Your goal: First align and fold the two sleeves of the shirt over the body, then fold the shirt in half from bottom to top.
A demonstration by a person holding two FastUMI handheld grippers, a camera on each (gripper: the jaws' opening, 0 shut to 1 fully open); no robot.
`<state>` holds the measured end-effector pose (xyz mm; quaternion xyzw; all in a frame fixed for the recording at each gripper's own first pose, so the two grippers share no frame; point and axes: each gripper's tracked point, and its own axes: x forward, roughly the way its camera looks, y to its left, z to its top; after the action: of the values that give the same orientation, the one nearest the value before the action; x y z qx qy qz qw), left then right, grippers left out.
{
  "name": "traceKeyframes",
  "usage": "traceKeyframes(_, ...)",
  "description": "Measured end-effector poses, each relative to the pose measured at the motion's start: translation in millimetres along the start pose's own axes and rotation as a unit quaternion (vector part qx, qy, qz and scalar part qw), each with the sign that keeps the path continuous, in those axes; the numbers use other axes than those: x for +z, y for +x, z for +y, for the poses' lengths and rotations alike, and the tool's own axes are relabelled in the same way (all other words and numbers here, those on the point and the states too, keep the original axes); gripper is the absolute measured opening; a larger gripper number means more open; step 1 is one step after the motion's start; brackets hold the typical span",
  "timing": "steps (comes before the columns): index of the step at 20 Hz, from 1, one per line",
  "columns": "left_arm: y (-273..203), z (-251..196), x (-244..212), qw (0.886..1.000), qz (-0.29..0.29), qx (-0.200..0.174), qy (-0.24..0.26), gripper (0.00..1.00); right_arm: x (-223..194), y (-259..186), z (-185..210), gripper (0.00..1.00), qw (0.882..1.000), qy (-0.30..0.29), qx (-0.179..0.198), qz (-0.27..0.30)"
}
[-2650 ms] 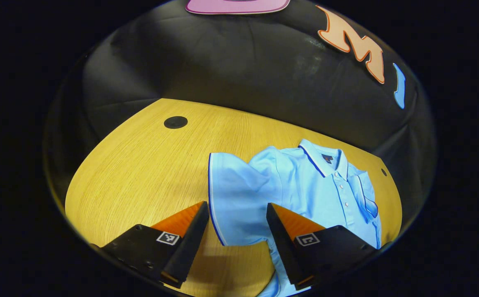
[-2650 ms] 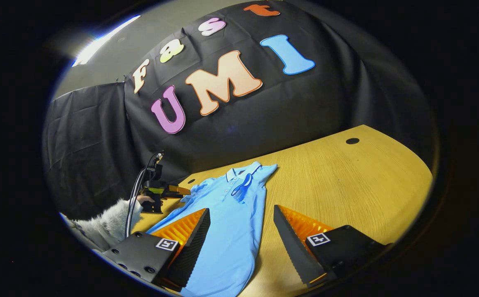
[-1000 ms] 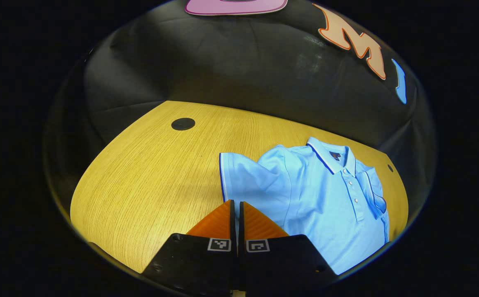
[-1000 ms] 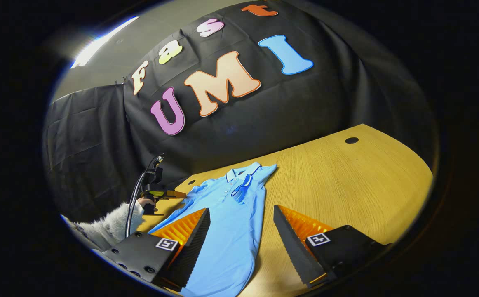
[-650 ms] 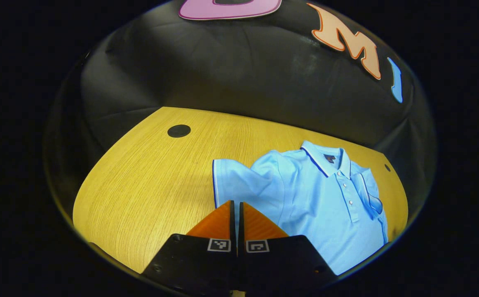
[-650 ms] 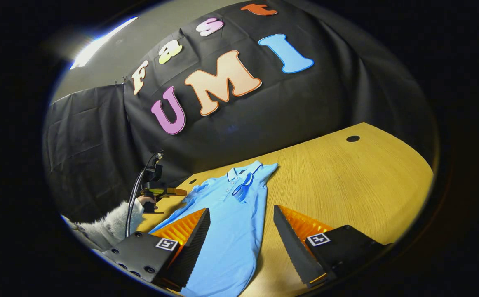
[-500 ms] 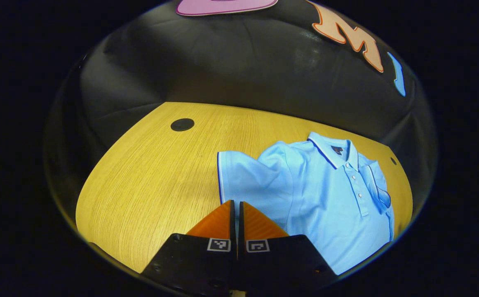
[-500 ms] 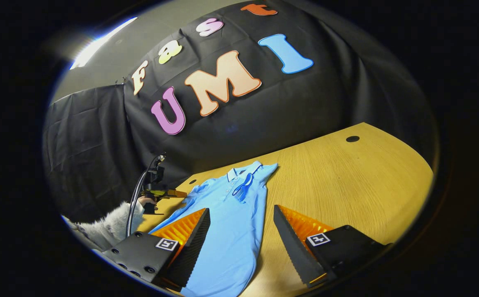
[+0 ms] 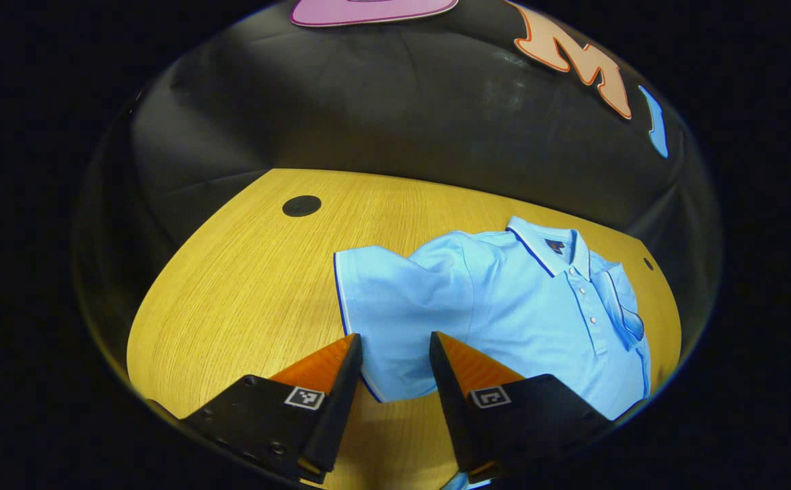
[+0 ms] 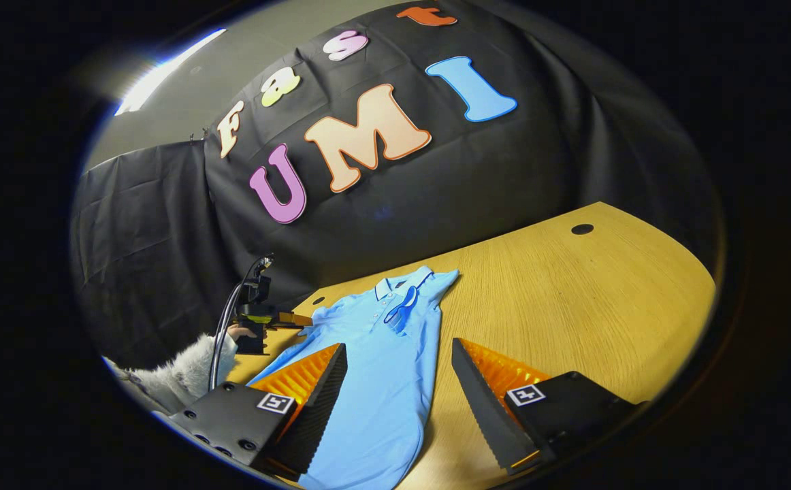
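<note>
A light blue polo shirt (image 9: 531, 313) lies face up on the wooden table (image 9: 246, 272), collar toward the wall. Its left sleeve (image 9: 389, 299) is spread out flat to the side, with a few wrinkles at the shoulder. My left gripper (image 9: 393, 337) is open, and the sleeve's near corner lies between its fingers. In the right gripper view the shirt (image 10: 382, 367) runs away from me, with its other sleeve (image 10: 406, 303) folded over the chest. My right gripper (image 10: 399, 346) is open above the shirt's lower body, holding nothing.
A hand in a fuzzy pale sleeve (image 10: 178, 371) holds the left gripper (image 10: 303, 319) at the shirt's far side. A black round grommet (image 9: 301, 205) sits in the table to the left, and another grommet (image 10: 582, 229) lies to the right. Bare wood (image 10: 572, 299) lies right of the shirt.
My left gripper, shut on the left sleeve until half a second ago, has opened. The sleeve has dropped and spread flatter and farther left. My right gripper has stayed still.
</note>
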<state>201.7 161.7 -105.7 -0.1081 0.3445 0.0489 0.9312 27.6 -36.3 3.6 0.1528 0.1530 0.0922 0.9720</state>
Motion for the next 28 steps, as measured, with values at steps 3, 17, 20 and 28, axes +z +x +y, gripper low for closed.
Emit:
traceKeyframes(3, -4.4, 2.8, 7.2, 1.0, -0.011, 0.005, 0.004, 0.72, 0.3, -0.6, -1.2, 0.97, 1.0, 0.0, -0.001, -0.001)
traceKeyframes(17, 8.3, 5.3, -6.3, 0.999, -0.002, 0.028, 0.014, 0.54, 3.8, -3.8, -0.2, 0.97, 1.0, 0.009, 0.001, -0.004)
traceKeyframes(20, 8.2, -3.0, -5.4, 1.0, -0.008, 0.007, 0.006, 0.19, 6.3, -6.2, 3.8, 0.97, 1.0, 0.01, 0.005, -0.006)
traceKeyframes(28, 2.1, -17.2, 4.6, 0.999, -0.029, -0.022, -0.017, 0.0, 8.4, -7.0, 2.0, 0.97, 1.0, 0.011, 0.004, -0.01)
